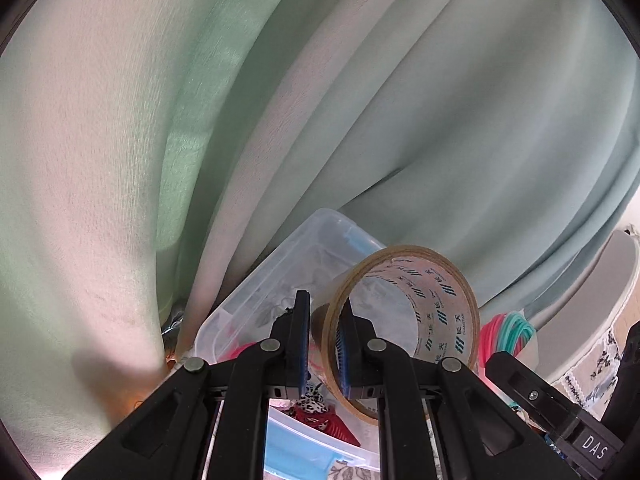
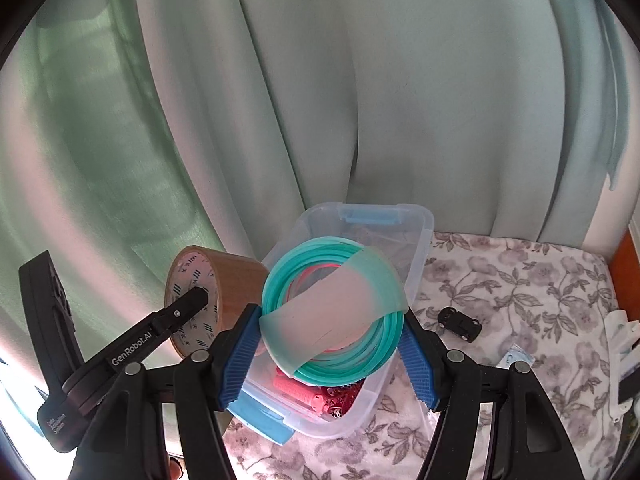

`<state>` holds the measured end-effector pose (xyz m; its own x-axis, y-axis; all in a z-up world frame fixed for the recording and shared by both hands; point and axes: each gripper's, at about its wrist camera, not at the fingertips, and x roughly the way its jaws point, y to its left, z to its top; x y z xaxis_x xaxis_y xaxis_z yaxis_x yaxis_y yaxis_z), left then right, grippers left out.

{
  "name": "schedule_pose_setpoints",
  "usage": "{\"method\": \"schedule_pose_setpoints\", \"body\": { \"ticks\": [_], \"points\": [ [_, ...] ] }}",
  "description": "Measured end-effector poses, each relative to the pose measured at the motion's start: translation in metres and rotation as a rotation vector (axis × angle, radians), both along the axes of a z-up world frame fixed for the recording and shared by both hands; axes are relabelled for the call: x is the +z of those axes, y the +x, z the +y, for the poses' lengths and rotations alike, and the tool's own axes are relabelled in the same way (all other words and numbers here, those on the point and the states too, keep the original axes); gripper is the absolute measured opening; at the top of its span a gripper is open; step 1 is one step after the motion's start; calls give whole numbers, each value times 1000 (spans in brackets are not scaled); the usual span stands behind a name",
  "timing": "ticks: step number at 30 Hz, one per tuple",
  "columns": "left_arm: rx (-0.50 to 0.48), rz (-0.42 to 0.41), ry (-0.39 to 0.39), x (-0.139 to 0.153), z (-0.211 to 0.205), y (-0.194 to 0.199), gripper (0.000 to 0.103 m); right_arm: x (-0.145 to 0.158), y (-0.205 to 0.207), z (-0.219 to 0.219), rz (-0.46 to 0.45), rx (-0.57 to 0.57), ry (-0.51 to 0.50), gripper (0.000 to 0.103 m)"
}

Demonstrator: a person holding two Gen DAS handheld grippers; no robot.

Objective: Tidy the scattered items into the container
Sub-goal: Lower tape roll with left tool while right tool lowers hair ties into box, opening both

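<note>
Step in hand: carrying two items to box, both claws above it.

Left claw point(image 1: 322, 344) pinched on wall of tape roll point(image 1: 404, 320), one finger inside ring.

Right claw point(image 2: 328, 344) spread wide but gripping coil of teal and pink cord point(image 2: 332, 312) by its sides.

Clear plastic box point(image 2: 420, 240) just below and ahead of both claws; red and pink bits already inside.

Next, likely: lower, release over box.

Small black toy car point(image 2: 460, 322) on flowered cloth point(image 2: 520, 280), right of right claw, not yet tidied.

tape roll point(image 2: 200, 300): 1 | cord coil point(image 2: 334, 312): 1 | container point(image 2: 420, 248): 1 | toy car point(image 2: 460, 323): 1
</note>
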<state>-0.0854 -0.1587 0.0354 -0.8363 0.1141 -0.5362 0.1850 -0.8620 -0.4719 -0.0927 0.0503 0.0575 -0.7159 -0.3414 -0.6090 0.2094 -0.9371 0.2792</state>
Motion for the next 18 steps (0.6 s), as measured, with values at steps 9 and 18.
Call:
{"method": "schedule_pose_setpoints", "body": {
  "ticks": [9,18],
  "points": [
    [-9,-55,0,-27,7,-27,12,-21,-22,-7,-68,32,17,69],
    [-12,-110,-8,-38,13,-41,12,-43,-34,-10,-134,67,28,69]
  ]
}}
